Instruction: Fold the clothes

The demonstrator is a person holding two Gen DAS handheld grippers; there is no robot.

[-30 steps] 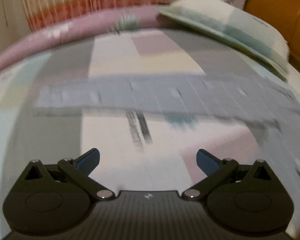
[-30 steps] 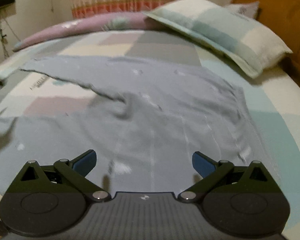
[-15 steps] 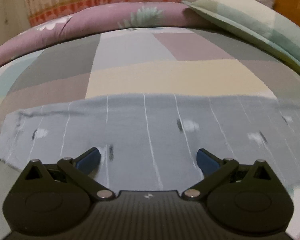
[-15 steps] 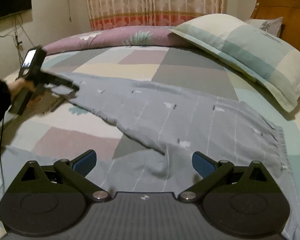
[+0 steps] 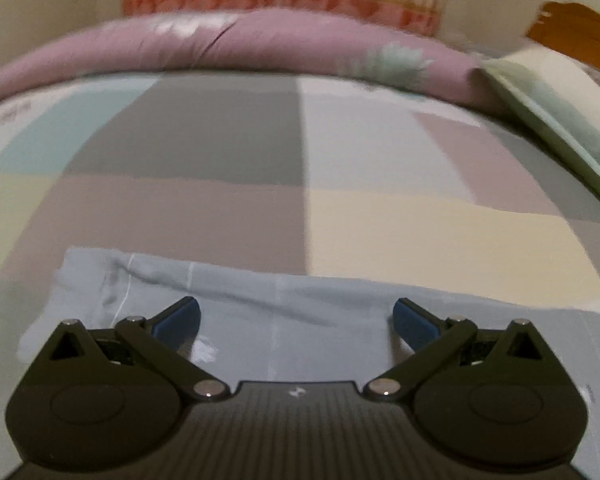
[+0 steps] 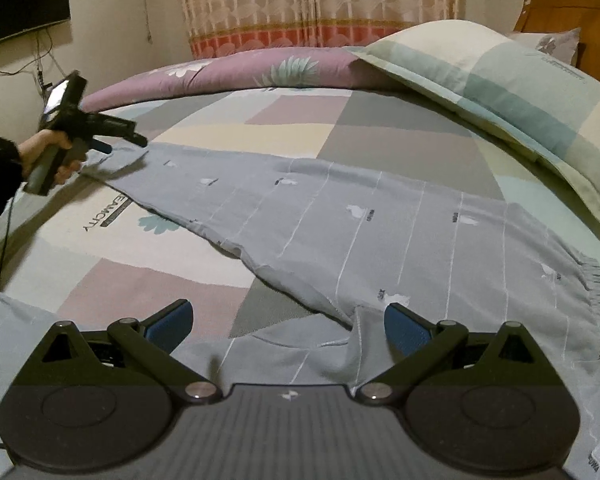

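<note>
Presently listed, tongs outward:

Left gripper (image 5: 296, 322): jaws spread wide, nothing between the blue pads; poised low over the cuff end of one trouser leg. Seen from the right wrist view at far left, held in a hand (image 6: 48, 158).

Right gripper (image 6: 286, 326): jaws likewise wide apart, empty; sits over the crotch, where both legs meet.

Grey pyjama trousers (image 6: 380, 216): spread on the patchwork bedsheet (image 6: 148, 276). One leg runs far-left to the left gripper; the other runs left along the near edge. Elastic waistband (image 6: 592, 292) at right. Legs lie splayed, not stacked.

Surround: checked pillow (image 6: 500, 80) far right; mauve quilt roll (image 6: 228, 76) along the far side; curtain (image 6: 320, 0) beyond.

Handling note, as judgement: if laying leg on leg is intended, pinch the cuff through both layers near its corner, keep the crotch pinned flat, and carry the leg low so the seams align without dragging wrinkles.
</note>
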